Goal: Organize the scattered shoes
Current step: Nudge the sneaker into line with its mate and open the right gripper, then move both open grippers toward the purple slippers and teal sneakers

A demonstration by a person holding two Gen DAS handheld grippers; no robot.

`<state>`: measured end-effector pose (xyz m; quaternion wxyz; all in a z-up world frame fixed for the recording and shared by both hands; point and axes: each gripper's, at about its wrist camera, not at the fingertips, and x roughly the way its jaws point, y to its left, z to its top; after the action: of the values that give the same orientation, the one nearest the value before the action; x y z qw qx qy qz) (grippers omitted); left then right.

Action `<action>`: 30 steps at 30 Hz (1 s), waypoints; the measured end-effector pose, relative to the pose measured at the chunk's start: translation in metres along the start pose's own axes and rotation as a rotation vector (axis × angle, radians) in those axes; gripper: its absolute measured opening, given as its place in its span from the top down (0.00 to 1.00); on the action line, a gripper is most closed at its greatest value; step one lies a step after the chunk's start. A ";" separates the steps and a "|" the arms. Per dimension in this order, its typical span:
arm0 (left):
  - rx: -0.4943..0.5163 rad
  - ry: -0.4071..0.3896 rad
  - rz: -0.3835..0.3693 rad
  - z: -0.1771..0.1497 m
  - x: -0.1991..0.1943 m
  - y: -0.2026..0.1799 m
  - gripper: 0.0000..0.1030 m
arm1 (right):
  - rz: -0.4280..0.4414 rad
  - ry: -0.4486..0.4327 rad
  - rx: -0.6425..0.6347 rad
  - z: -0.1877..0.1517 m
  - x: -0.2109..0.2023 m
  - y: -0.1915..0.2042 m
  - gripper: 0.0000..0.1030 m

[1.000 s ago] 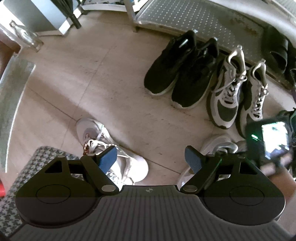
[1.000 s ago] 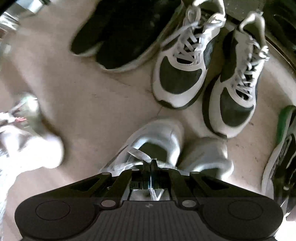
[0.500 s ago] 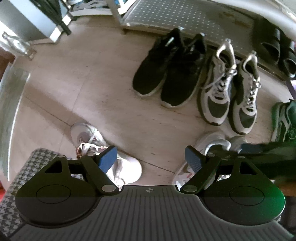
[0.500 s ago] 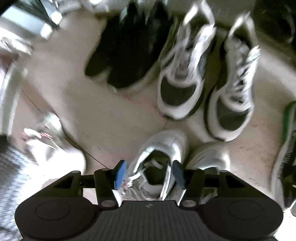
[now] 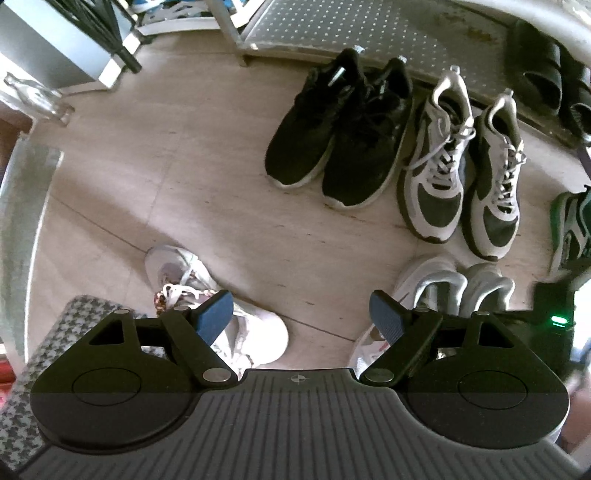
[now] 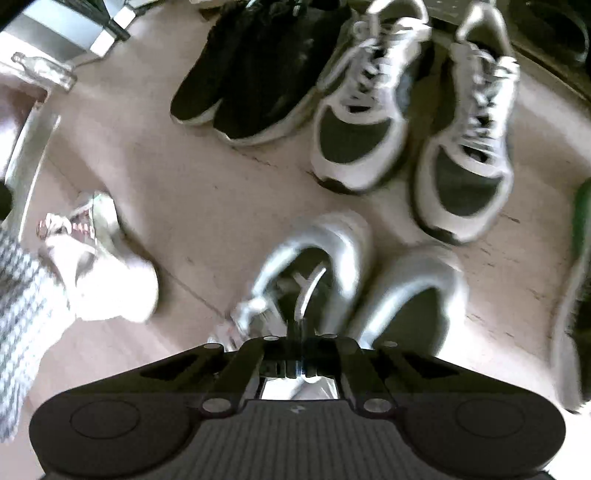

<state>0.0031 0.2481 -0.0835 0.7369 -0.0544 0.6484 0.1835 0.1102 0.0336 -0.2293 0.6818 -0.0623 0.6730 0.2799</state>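
1. The stray white sneaker (image 5: pixel 221 306) lies alone on the tile floor (image 5: pixel 184 184), well apart from the rows by the metal rack (image 5: pixel 369 33). Its toe points down-right in the left wrist view and its heel up-left, so its long axis sits askew to the lined-up pairs.
2. It sits directly under the left gripper (image 5: pixel 301 314), partly behind one blue pad. That is clearly the nearer hand.
3. The left gripper points steeply down, jaws spread wide, nothing between them.
4. The right gripper (image 6: pixel 301 328) also points steeply down, over the left shoe of the silver-white pair (image 6: pixel 314 266). Its jaws are pressed together on that shoe's lace or tongue strap (image 6: pixel 306 291); blur leaves which unclear.
5. Judgement: the stray sneaker is the last to be aligned.
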 end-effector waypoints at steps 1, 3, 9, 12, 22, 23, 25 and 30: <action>-0.002 0.004 0.004 0.001 0.001 0.001 0.17 | -0.010 0.007 0.001 0.002 0.006 0.002 0.97; -0.012 0.020 0.021 0.003 0.006 0.003 0.17 | -0.101 0.096 -0.001 0.006 0.037 0.004 0.93; -0.007 0.015 0.015 0.009 0.002 -0.005 0.17 | -0.086 0.078 -0.002 0.012 0.006 0.001 0.76; 0.018 -0.002 0.000 0.012 -0.004 -0.016 0.14 | -0.048 0.025 0.003 0.008 -0.048 -0.011 0.67; 0.255 0.001 -0.120 -0.006 -0.003 -0.108 0.14 | -0.104 -0.129 0.232 -0.059 -0.229 -0.146 0.31; 0.285 0.014 -0.139 -0.009 -0.002 -0.121 0.14 | -0.133 -0.158 0.263 -0.063 -0.236 -0.161 0.31; 0.343 0.039 -0.176 -0.014 0.001 -0.147 0.21 | -0.193 -0.217 0.424 -0.077 -0.247 -0.213 0.45; 0.397 0.102 -0.247 -0.013 0.007 -0.212 0.58 | -0.126 -0.144 0.558 -0.081 -0.237 -0.260 0.76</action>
<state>0.0641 0.0494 -0.1252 0.7162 0.0034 0.6966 -0.0423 0.1740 -0.2916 -0.0861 0.7347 0.1060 0.6685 0.0449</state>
